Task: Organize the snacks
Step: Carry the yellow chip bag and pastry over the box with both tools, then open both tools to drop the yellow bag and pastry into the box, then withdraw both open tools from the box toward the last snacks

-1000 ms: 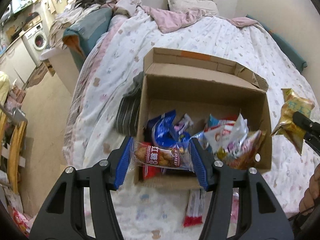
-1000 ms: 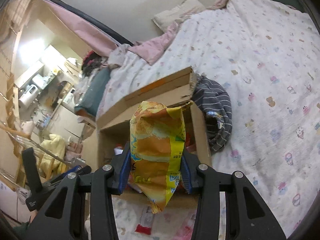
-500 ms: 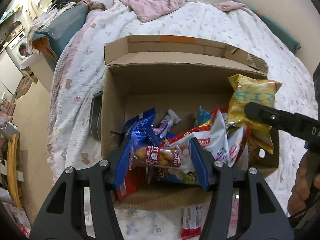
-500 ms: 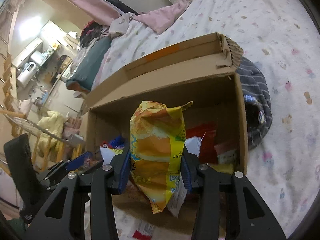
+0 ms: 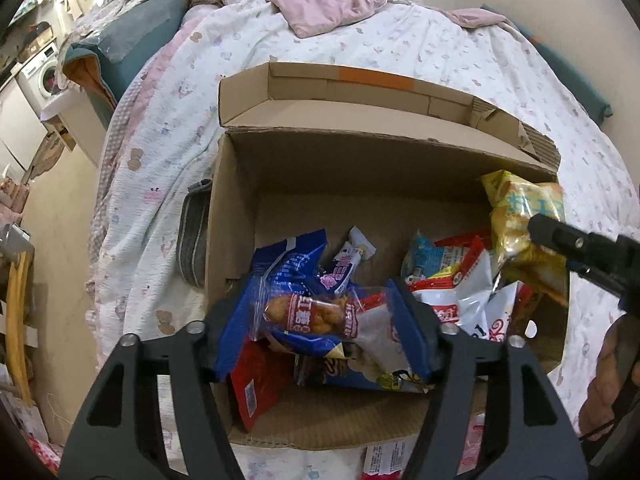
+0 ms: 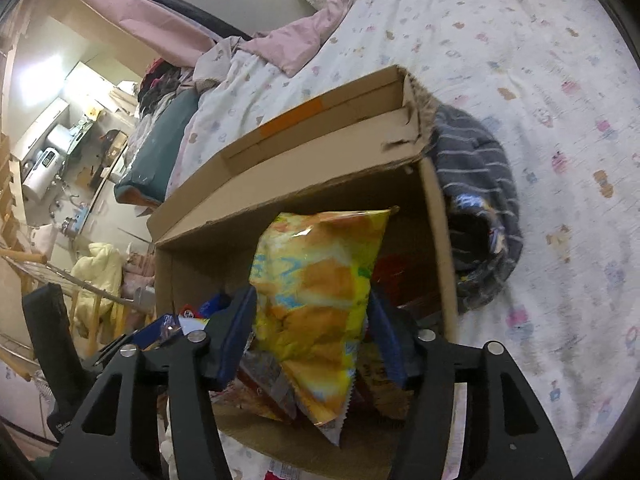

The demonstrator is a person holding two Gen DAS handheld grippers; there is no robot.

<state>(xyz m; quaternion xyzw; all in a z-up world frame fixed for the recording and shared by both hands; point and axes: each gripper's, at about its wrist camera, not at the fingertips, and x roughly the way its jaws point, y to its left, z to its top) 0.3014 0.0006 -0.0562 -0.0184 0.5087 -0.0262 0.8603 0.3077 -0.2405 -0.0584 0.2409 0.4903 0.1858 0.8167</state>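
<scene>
Now, my left claw (image 5: 324, 316): jaws just widening, clear biscuit packet (image 5: 310, 312) loose between them, above the snacks in the cardboard box (image 5: 360, 168).
My right claw (image 6: 312, 332): jaws just widening too, yellow chip bag (image 6: 316, 280) between them, hanging over the box's right side.
Box: sits open on the bed (image 5: 400, 48).

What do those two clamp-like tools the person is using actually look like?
Both look alike. The left gripper and right gripper each have matte black plastic arms with triangular cut-outs and round silver screw heads. Their fingers carry flat blue pads. No cables or sleeve are clearly visible.
</scene>
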